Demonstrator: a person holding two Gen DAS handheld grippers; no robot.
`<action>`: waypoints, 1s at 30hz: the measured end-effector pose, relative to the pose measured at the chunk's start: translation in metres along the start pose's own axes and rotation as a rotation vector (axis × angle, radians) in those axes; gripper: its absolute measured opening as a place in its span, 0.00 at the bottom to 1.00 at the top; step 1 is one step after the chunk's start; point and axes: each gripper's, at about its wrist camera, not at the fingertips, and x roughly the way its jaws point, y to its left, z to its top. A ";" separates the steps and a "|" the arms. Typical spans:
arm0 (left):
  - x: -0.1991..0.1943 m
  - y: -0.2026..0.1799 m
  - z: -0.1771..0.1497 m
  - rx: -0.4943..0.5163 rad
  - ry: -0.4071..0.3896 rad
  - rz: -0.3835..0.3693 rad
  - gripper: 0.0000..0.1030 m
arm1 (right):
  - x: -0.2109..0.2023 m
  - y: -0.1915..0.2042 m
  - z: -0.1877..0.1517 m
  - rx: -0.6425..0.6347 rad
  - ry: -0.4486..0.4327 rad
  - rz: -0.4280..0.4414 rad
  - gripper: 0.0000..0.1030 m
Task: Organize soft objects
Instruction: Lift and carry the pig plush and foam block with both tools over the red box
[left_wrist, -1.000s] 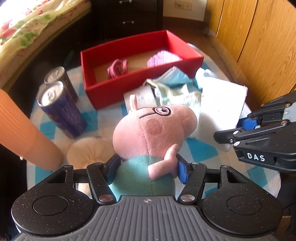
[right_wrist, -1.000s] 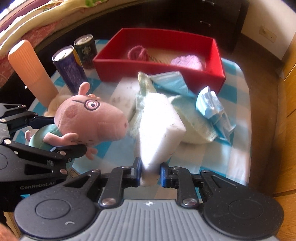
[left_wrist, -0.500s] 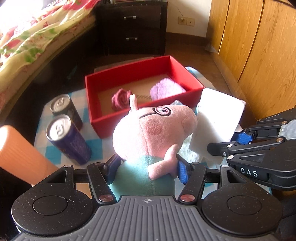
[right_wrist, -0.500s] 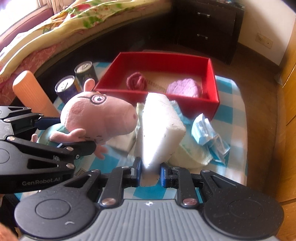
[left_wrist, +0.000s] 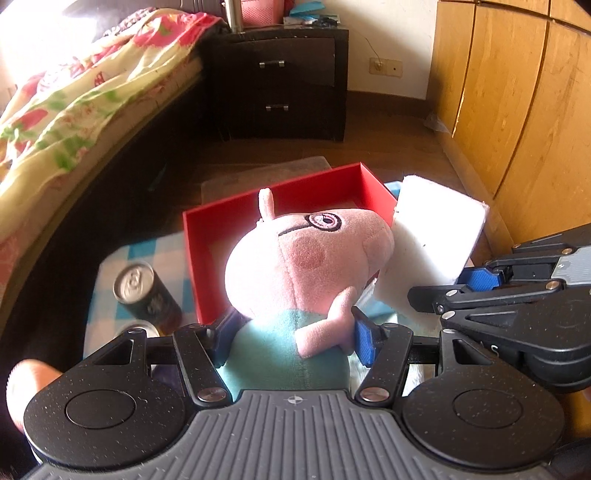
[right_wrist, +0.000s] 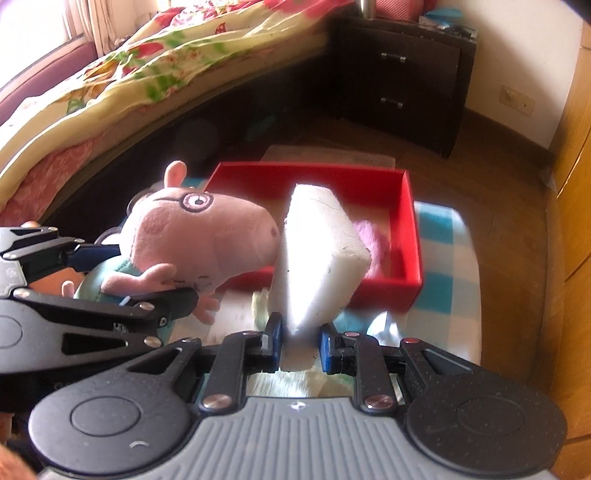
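1. The left tool (left_wrist: 291, 334) is clamped on the teal body of the pig plush (left_wrist: 303, 258), which is held above the tabletop with its snout pointing right, toward the sponge.
2. The right tool (right_wrist: 298, 345) is clamped on the near end of the white sponge (right_wrist: 317, 254); the sponge stands up and leans toward the far side, over the near wall of the red box (right_wrist: 412, 236).
3. Judging by the task, the step in hand is carrying both soft things to the box. To do it well, bring each fully past the near wall before lowering, then let go low so nothing bounces out.
4. Plush and sponge look touching or nearly so; spreading the tools apart sideways would keep them from pushing each other.
5. A purple soft thing (right_wrist: 373, 243) already lies at the right of the box; the left and middle look freer.
6. A can (left_wrist: 146, 295) stands just left of the box, near the plush's path; keep the left tool right of it.
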 end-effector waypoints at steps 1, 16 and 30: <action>0.002 0.001 0.002 -0.001 -0.001 0.003 0.60 | 0.001 -0.001 0.004 0.001 -0.004 -0.002 0.00; 0.032 0.008 0.045 -0.003 -0.028 0.045 0.60 | 0.029 -0.019 0.051 0.040 -0.031 -0.026 0.00; 0.087 0.023 0.081 -0.044 -0.019 0.104 0.60 | 0.085 -0.040 0.098 0.079 -0.019 -0.052 0.00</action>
